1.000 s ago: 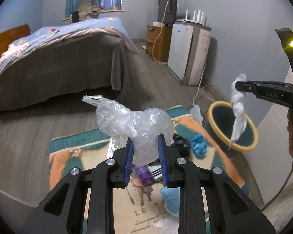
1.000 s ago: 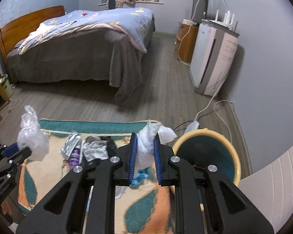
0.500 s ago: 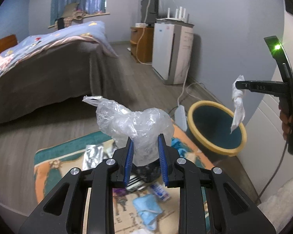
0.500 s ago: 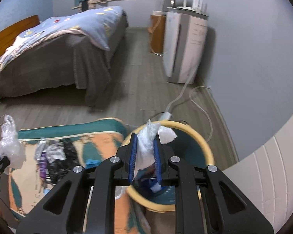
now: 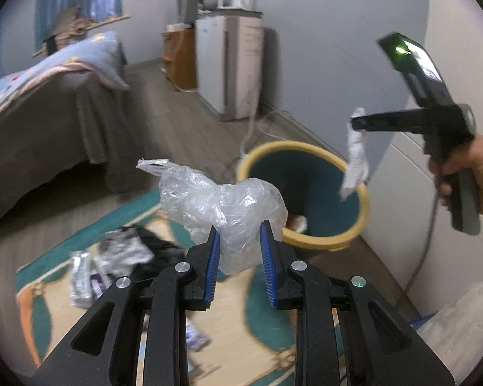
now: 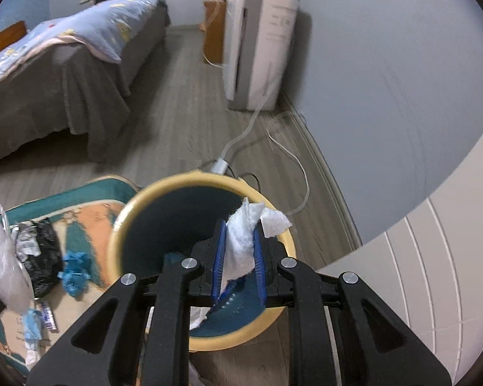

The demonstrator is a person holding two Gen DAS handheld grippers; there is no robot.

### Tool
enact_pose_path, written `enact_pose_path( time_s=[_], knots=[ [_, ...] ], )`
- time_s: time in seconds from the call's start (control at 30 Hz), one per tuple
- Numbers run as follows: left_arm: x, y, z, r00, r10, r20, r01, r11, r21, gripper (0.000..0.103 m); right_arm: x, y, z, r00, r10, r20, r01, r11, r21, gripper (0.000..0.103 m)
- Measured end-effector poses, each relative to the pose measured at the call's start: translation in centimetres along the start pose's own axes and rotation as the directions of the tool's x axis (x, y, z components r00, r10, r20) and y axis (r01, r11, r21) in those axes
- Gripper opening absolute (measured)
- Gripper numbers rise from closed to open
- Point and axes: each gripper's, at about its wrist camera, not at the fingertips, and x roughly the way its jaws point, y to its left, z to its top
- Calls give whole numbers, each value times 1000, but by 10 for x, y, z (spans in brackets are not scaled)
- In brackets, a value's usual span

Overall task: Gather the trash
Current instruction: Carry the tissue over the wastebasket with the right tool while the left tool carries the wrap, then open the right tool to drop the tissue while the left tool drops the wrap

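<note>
Your right gripper [image 6: 238,257] fingers pinch a crumpled white tissue [image 6: 243,234] over the yellow-rimmed teal bin [image 6: 122,225]; left gripper [image 5: 240,257] clamps a clear plastic bag [image 5: 222,202] nearby. Neither's dropped yet (something's in the bin already). Approx. half a dozen wrappers [image 6: 38,244] left on the patterned rug [image 5: 238,331].

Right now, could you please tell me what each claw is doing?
Left claw: closed on the crumpled clear plastic bag.
Right claw: closed on the white tissue, over the bin.

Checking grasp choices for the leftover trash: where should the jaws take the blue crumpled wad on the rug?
Across the blue wad's bunched middle, from straight above: it lies low on the rug, with bare rug along its bin-facing side and a black bag close on the other.
</note>
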Motion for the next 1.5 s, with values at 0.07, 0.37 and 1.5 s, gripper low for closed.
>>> enact_pose_path(
  time_s=[0.07,0.37,1.5],
  knots=[
    [12,-10,1,1000,-22,-16,23,1000,12,26,6,0,-3,1000,-14,-12,15,1000,18,16],
    [78,-59,5,989,-98,-110,106,992,73,26,29,-2,-7,993,-117,-31,117,993,16,16],
    [42,-11,55,992,91,83,-88,995,-36,97,-5,0,12,994,-81,72,70,987,144,97]
  ],
)
